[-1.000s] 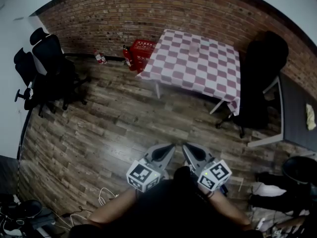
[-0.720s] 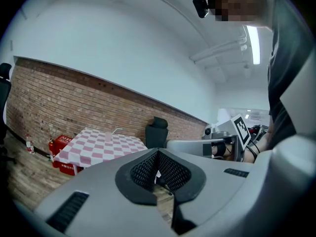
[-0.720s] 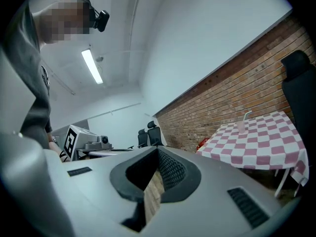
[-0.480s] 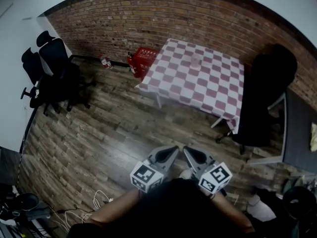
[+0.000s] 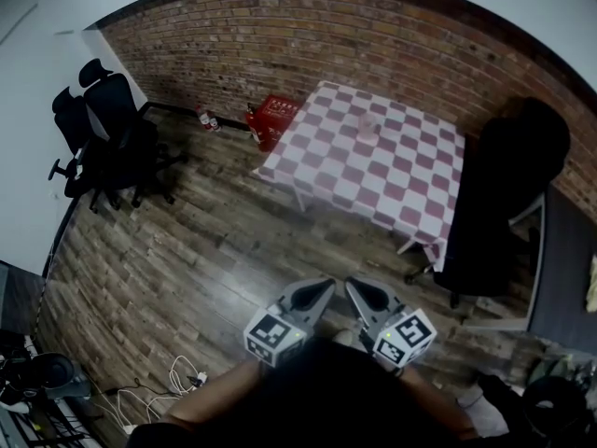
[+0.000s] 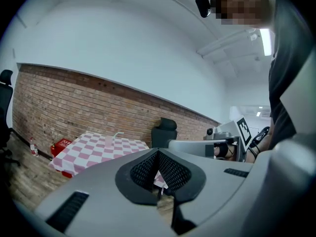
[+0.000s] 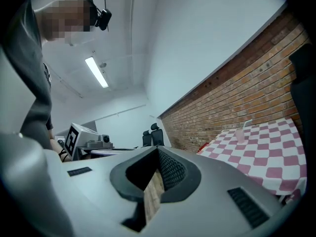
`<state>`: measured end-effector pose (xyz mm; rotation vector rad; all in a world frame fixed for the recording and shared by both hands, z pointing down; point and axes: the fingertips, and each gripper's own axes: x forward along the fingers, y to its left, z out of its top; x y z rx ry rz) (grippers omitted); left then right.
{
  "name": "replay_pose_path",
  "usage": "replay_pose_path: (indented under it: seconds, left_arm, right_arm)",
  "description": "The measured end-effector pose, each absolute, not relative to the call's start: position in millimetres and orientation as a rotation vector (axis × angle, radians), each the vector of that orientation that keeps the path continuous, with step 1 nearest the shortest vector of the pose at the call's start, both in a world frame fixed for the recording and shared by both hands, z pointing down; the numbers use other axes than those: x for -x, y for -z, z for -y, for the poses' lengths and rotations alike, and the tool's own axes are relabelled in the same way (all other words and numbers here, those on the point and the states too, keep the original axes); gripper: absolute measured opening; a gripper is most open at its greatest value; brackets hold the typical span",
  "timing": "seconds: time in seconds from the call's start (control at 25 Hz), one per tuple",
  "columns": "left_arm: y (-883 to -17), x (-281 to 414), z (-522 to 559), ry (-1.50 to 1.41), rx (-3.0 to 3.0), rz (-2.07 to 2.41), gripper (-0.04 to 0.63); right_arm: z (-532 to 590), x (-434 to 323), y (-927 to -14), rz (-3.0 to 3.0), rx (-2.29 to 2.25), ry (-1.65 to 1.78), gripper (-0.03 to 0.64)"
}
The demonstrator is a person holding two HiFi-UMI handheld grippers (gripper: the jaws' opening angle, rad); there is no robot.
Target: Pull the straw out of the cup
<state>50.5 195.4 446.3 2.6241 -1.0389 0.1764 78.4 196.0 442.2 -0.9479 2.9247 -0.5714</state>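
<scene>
Brick wall [image 5: 280, 35] and dark plank floor [image 5: 187, 250] fill the head view, seen steeply from above. At the bottom centre of that frame, the left hand-held gripper [image 5: 320, 289] and the right hand-held gripper [image 5: 354, 287] are held side by side, close to the person's body. In both gripper views the jaws are drawn together at their tips, and only a sliver of floor shows behind them. Nothing is grasped by either.

Bare floor lies beyond them. Well apart, right of centre in the upper half, stands a desk [image 5: 354, 171] under a red-and-white checked cloth. A pale cup [image 5: 369, 122] sits alone on it, toward its far side. In the right gripper view a thin straw [image 7: 247, 123] is seen rising from the cup and bending near its top.

The cup is judged light and easily tipped, the straw thin, soft and easily crushed. A gentle pinch on the straight part just above the rim is advised, with the cup's wall steadied by the other hand-held gripper.

Office chairs [image 5: 107, 129] stand at the upper left, and a red crate [image 5: 275, 115] sits by the wall.
</scene>
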Motion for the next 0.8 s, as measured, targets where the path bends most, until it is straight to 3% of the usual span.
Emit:
replay_pose_path:
  seconds: [0.44,0.8]
  left_arm:
    - [-452.1,-59.6,-138.6,-0.159,-2.653,0.96,0.008]
    - [-439.7,-22.7,-73.8,-0.145,-2.73,0.833,0.008]
  right_arm:
    - [-142.4,-91.4,-453.0,-2.876,1.056,0.61,0.011]
    - [-81.4,-49.5,-449.4,-2.832,1.141,0.617,0.011]
